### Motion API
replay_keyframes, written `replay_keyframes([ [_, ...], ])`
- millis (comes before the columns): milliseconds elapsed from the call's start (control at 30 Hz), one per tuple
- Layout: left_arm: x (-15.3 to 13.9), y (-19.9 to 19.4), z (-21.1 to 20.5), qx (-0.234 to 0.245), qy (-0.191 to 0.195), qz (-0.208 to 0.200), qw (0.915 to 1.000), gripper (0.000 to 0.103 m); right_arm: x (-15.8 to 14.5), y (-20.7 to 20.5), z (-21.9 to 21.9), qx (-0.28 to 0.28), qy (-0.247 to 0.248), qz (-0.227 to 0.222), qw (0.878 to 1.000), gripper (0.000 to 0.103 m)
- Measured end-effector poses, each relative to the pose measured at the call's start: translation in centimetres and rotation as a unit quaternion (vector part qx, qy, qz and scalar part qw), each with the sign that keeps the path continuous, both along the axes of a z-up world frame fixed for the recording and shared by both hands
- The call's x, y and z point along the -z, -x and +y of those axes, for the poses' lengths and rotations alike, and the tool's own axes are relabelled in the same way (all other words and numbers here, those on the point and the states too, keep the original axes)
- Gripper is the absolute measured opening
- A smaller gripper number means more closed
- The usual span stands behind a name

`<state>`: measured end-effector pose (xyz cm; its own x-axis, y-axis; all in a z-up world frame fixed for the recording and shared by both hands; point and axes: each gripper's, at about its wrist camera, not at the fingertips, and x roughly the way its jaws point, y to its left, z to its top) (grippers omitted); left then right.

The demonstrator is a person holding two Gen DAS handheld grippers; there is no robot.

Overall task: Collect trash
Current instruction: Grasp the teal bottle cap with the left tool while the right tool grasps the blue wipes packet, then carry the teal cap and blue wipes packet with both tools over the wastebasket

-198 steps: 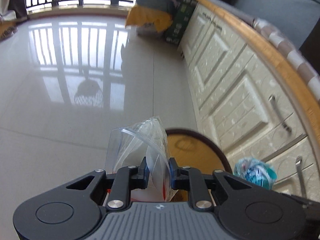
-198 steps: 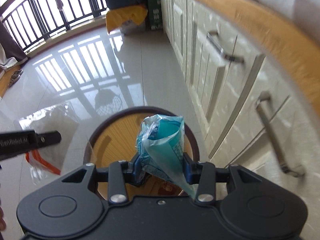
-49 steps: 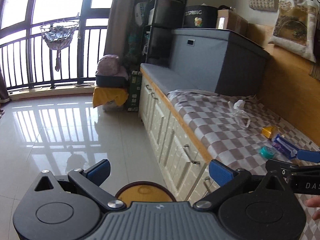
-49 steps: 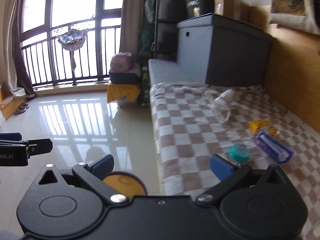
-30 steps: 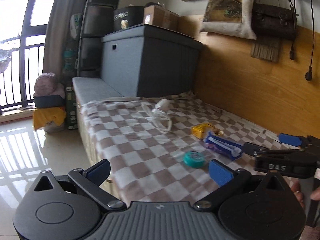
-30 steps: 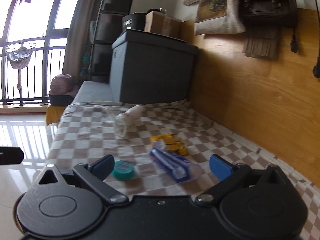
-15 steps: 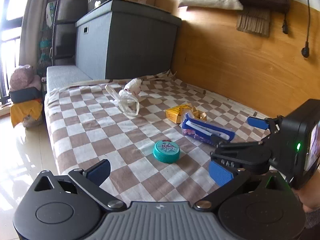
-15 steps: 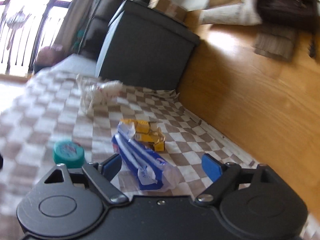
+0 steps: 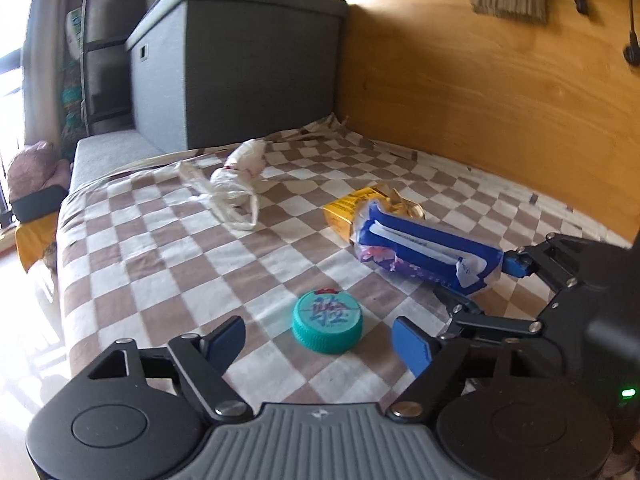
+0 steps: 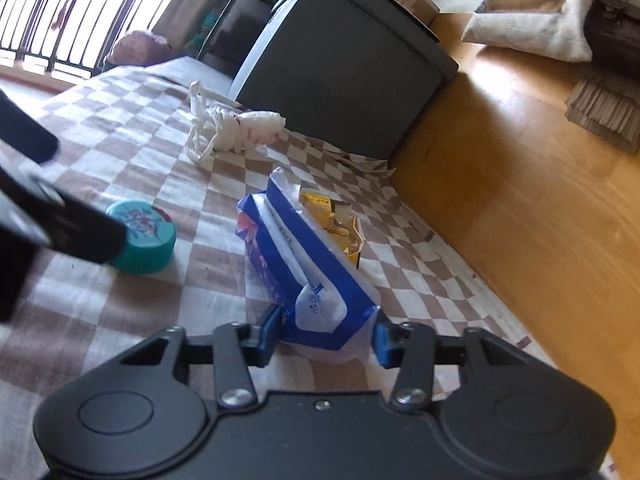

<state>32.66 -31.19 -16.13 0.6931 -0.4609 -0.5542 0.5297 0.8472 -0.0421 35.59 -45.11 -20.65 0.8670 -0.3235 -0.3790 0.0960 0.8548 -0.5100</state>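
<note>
home living room | checkered bench cover [image 9: 168,248] | balcony railing [image 10: 60,20]

The left gripper [image 9: 320,340] points forward and downward, its two blue-padded fingers [image 9: 412,346] spread to either side of a cap [image 9: 327,327] and closing; the pads do not touch it. In the right wrist view this gripper shows as a dark blurred shape at the left edge.

The right gripper [image 10: 326,338] is rolled to one side (the scene tilts in its own view) and points shallowly down. Its jaws are closing, the blue pads against both sides of the near end of a wrapper [image 10: 304,256]. From the left wrist view, one blue fingertip [image 9: 516,266] meets the wrapper's end.
</note>
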Motion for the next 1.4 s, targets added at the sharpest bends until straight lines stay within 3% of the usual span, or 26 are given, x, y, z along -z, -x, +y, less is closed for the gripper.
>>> replay_keyframes([
  [167, 1.1, -0.9, -1.9, 0.006, -0.029, -0.001, 0.9996, 0.065, -0.9, 0.7, -1.6, 0.001, -0.063, -0.023, 0.998, 0.036],
  [433, 2.3, -2.6, -2.7, -0.004, -0.034, 0.003, 0.9994, 0.05, -2.0, 1.1, -3.3, 0.003, -0.153, -0.026, 0.988, 0.029],
  [733, 1.6, -2.6, -1.8, -0.011, -0.023, -0.007, 0.9997, 0.049, -2.8, 1.6, -4.5, 0.023, -0.217, -0.041, 0.975, 0.023],
  [1033, 0.1, -1.7, 1.9, -0.036, -0.012, -0.024, 0.999, 0.049, -3.5, 2.0, -4.2, 0.018, -0.268, -0.049, 0.962, 0.021],
  [1400, -1.7, -1.0, 7.2, -0.053, 0.014, -0.026, 0.9981, 0.049, -4.3, 2.7, -1.7, 0.028, -0.292, -0.041, 0.955, 0.021],
])
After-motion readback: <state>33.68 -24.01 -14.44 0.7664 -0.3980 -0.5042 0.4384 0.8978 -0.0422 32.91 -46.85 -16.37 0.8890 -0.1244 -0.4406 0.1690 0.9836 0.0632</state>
